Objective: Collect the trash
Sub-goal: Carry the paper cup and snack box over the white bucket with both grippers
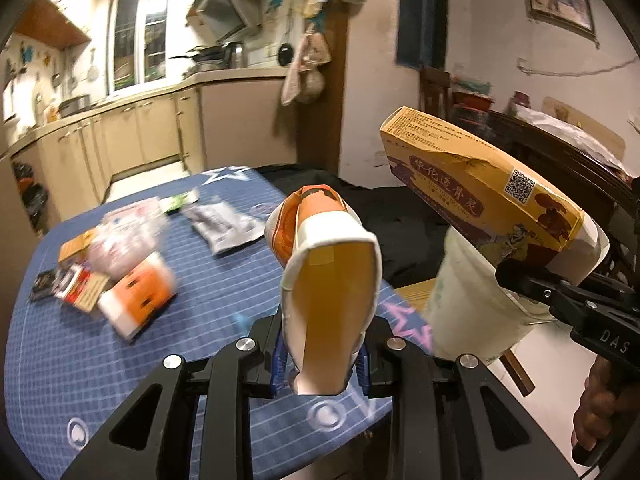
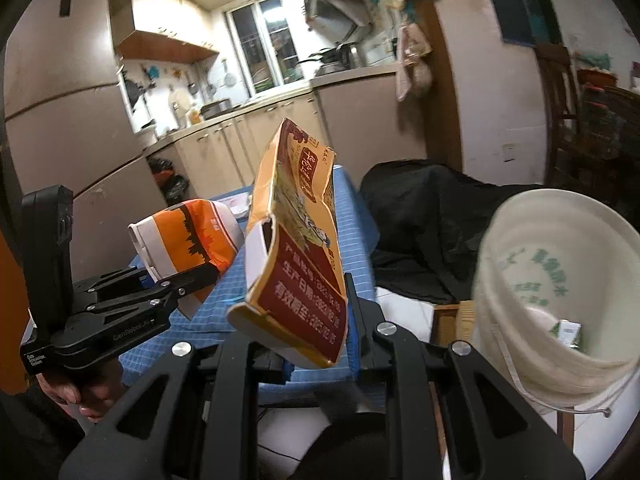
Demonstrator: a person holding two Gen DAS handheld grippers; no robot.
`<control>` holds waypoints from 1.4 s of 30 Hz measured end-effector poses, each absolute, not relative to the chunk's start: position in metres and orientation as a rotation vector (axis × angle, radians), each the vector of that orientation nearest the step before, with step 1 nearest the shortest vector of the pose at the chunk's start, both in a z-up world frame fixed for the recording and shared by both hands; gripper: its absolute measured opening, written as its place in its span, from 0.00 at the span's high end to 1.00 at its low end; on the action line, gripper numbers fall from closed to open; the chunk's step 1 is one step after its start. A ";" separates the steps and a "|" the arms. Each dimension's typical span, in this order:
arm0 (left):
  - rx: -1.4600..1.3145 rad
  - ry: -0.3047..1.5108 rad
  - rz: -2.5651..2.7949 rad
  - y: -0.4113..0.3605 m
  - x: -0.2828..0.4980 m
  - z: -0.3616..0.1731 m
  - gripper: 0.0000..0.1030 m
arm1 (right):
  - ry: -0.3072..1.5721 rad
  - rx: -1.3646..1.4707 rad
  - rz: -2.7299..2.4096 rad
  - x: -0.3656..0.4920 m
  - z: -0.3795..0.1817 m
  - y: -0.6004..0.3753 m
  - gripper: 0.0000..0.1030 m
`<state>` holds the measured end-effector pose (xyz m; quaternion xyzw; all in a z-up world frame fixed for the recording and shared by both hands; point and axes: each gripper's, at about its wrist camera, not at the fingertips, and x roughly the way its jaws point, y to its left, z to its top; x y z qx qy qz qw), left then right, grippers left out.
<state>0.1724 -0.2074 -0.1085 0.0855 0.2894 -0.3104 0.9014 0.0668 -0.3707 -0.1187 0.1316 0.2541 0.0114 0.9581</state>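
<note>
My left gripper (image 1: 320, 360) is shut on a crushed orange-and-white carton (image 1: 328, 280), whose open end faces the camera above the blue tablecloth (image 1: 100, 380). My right gripper (image 2: 316, 356) is shut on a torn yellow-and-red medicine box (image 2: 296, 264), held in the air. In the left wrist view that yellow box (image 1: 480, 188) hangs just above a white plastic bucket (image 1: 472, 308), with the right gripper (image 1: 516, 280) clamped on its lower end. In the right wrist view the bucket (image 2: 560, 292) stands to the right and the left gripper (image 2: 196, 280) with its carton (image 2: 188, 236) is at the left.
More trash lies on the table: an orange-and-white box (image 1: 138, 304), clear plastic wrap (image 1: 124, 244), a grey packet (image 1: 224, 226), small cartons (image 1: 76, 284). A black cloth heap (image 2: 420, 220) sits behind the bucket. A small green-white box (image 2: 568, 332) lies inside the bucket. A dark wooden chair (image 1: 560, 160) stands at the right.
</note>
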 end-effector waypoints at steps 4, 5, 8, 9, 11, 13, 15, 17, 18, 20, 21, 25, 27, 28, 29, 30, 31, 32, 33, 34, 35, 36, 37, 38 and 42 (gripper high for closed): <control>0.205 0.584 -0.684 -0.234 0.170 -0.106 0.72 | 0.497 0.286 -0.018 0.057 -0.118 -0.389 0.82; 0.209 0.582 -0.699 -0.242 0.170 -0.106 0.72 | 0.491 0.291 -0.031 0.053 -0.118 -0.394 0.82; 0.214 0.577 -0.745 -0.265 0.169 -0.102 0.72 | 0.471 0.298 -0.066 0.043 -0.114 -0.408 0.82; 0.217 0.575 -0.759 -0.273 0.170 -0.101 0.72 | 0.464 0.300 -0.078 0.040 -0.113 -0.412 0.82; 0.227 0.566 -0.795 -0.290 0.168 -0.098 0.72 | 0.448 0.303 -0.109 0.031 -0.110 -0.424 0.82; 0.240 0.557 -0.822 -0.306 0.165 -0.096 0.72 | 0.433 0.311 -0.149 0.020 -0.109 -0.438 0.82; 0.256 0.541 -0.852 -0.323 0.161 -0.094 0.72 | 0.423 0.313 -0.184 0.013 -0.109 -0.450 0.82; 0.265 0.532 -0.882 -0.338 0.158 -0.093 0.72 | 0.416 0.315 -0.218 0.006 -0.110 -0.463 0.82; 0.267 0.531 -0.892 -0.345 0.158 -0.092 0.72 | 0.412 0.317 -0.233 0.003 -0.110 -0.468 0.82; 0.272 0.529 -0.913 -0.358 0.158 -0.092 0.72 | 0.403 0.321 -0.260 -0.001 -0.110 -0.476 0.82; 0.272 0.528 -0.922 -0.362 0.158 -0.091 0.72 | 0.398 0.322 -0.272 -0.003 -0.110 -0.481 0.82; 0.278 0.520 -0.970 -0.391 0.157 -0.089 0.72 | 0.386 0.325 -0.316 -0.012 -0.112 -0.497 0.82; 0.286 0.512 -0.987 -0.403 0.155 -0.089 0.72 | 0.383 0.328 -0.336 -0.017 -0.113 -0.505 0.82; 0.288 0.509 -0.996 -0.408 0.155 -0.088 0.72 | 0.382 0.331 -0.343 -0.019 -0.113 -0.509 0.82; 0.292 0.503 -1.007 -0.415 0.152 -0.088 0.72 | 0.382 0.332 -0.353 -0.020 -0.114 -0.512 0.82; 0.296 0.498 -1.014 -0.420 0.151 -0.088 0.72 | 0.382 0.333 -0.362 -0.022 -0.115 -0.515 0.82; 0.302 0.494 -1.019 -0.426 0.149 -0.088 0.72 | 0.381 0.336 -0.366 -0.024 -0.115 -0.517 0.82; 0.309 0.490 -1.025 -0.432 0.148 -0.088 0.72 | 0.380 0.337 -0.369 -0.027 -0.115 -0.518 0.82; 0.317 0.486 -1.027 -0.437 0.146 -0.088 0.72 | 0.380 0.336 -0.373 -0.028 -0.116 -0.520 0.82; 0.323 0.483 -1.030 -0.442 0.146 -0.089 0.72 | 0.380 0.334 -0.376 -0.028 -0.116 -0.520 0.82; 0.330 0.478 -1.033 -0.447 0.145 -0.090 0.72 | 0.381 0.333 -0.379 -0.028 -0.117 -0.521 0.82; 0.334 0.476 -1.035 -0.451 0.144 -0.090 0.72 | 0.382 0.333 -0.383 -0.029 -0.118 -0.522 0.82; 0.336 0.476 -1.038 -0.454 0.143 -0.091 0.72 | 0.382 0.334 -0.385 -0.029 -0.118 -0.524 0.82; 0.337 0.477 -1.040 -0.456 0.143 -0.091 0.72 | 0.382 0.336 -0.388 -0.030 -0.119 -0.526 0.82; 0.349 0.480 -1.040 -0.466 0.145 -0.094 0.72 | 0.382 0.344 -0.396 -0.032 -0.120 -0.529 0.82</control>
